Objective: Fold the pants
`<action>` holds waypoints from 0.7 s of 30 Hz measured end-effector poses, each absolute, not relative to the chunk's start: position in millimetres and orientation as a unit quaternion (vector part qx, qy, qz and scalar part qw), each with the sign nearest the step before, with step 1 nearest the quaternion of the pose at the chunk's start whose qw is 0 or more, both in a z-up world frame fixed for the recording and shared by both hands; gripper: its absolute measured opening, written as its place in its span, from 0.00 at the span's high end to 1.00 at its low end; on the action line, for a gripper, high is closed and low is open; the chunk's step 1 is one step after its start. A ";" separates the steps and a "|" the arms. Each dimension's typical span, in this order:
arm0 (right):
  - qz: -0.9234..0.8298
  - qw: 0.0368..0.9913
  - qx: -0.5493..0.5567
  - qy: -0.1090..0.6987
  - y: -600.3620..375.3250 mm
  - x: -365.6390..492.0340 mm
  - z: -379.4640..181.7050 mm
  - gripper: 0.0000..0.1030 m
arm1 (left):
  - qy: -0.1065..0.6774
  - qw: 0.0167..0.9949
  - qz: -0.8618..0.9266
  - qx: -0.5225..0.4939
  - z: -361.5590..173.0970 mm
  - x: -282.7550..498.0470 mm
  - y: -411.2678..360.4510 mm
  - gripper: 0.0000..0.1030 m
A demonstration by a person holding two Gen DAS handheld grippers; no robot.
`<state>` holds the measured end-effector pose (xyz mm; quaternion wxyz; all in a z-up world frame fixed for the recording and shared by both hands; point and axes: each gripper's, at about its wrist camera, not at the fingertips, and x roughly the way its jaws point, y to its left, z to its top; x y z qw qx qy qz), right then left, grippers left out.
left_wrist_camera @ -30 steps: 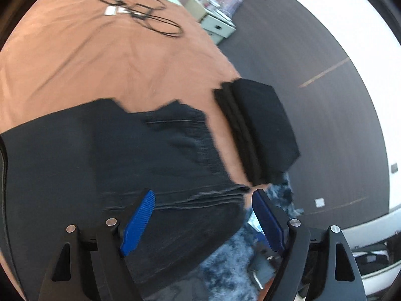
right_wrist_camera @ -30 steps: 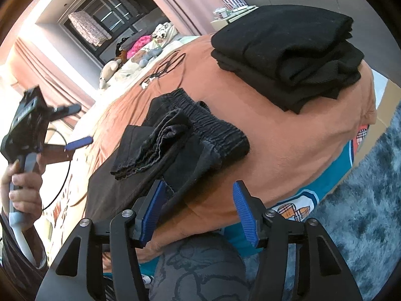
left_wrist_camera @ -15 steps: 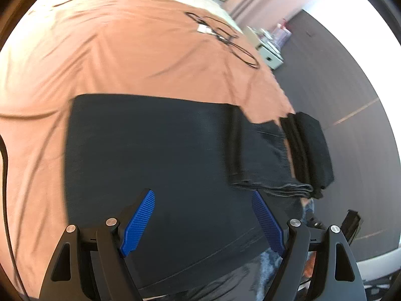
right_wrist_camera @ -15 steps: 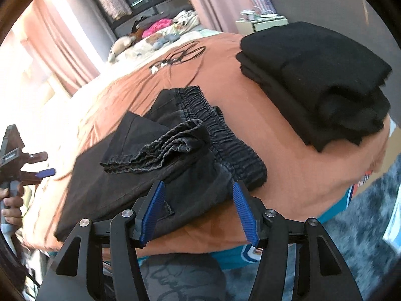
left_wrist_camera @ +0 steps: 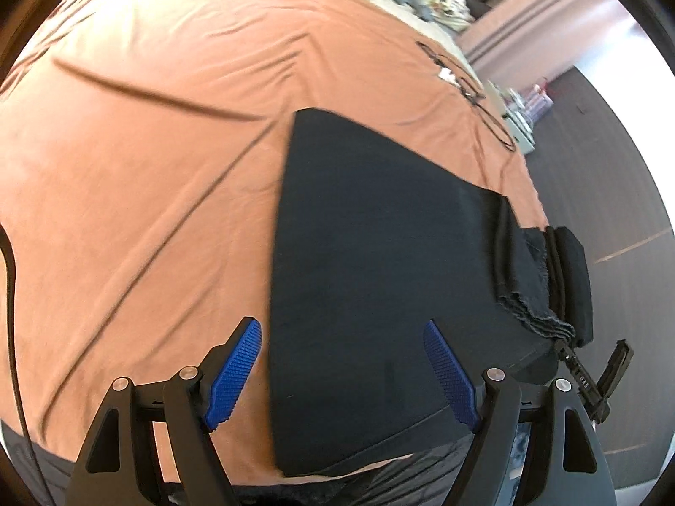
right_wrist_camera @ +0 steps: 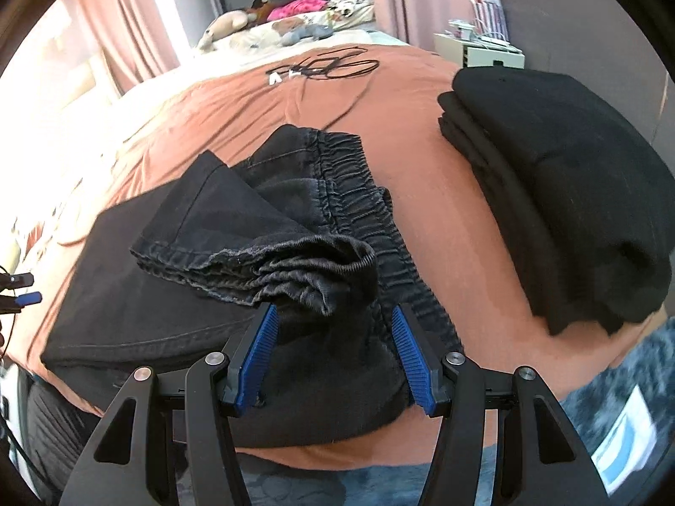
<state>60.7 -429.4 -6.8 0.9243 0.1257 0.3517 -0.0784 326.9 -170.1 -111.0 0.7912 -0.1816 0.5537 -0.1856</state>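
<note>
Black pants [left_wrist_camera: 371, 261] lie on the rust-coloured bed cover [left_wrist_camera: 139, 160], folded once, with the leg hems laid back over the waistband end [right_wrist_camera: 303, 227]. My left gripper [left_wrist_camera: 342, 373] is open and empty, above the folded end of the pants near the bed's front edge. My right gripper [right_wrist_camera: 333, 352] is open and empty, its blue pads [right_wrist_camera: 258, 354] on either side of the crumpled hems and the elastic waistband [right_wrist_camera: 367, 211], close above the cloth.
A stack of folded black clothes [right_wrist_camera: 561, 194] sits on the bed to the right of the pants, also in the left wrist view [left_wrist_camera: 569, 278]. A black cable [right_wrist_camera: 333, 65] lies further back. A white nightstand [right_wrist_camera: 481, 52] stands beyond the bed. Blue rug [right_wrist_camera: 590, 434] covers the floor.
My left gripper has swung left, from the waistband end to the folded end of the pants. My right gripper has come closer to the hems and waistband. Both stay open.
</note>
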 end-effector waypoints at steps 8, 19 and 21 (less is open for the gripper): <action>-0.094 0.925 0.126 0.345 -443.1 79.6 0.2 0.71 | 0.591 0.760 -0.177 -0.206 -151.3 318.9 -161.2 0.48; -0.067 0.917 0.161 0.358 -458.5 82.0 -10.0 0.75 | 0.598 0.741 -0.191 -0.239 -166.5 313.4 -161.5 0.56; -0.064 0.920 0.173 0.347 -461.2 78.9 -7.2 0.86 | 0.597 0.742 -0.191 -0.238 -166.2 312.3 -161.7 0.56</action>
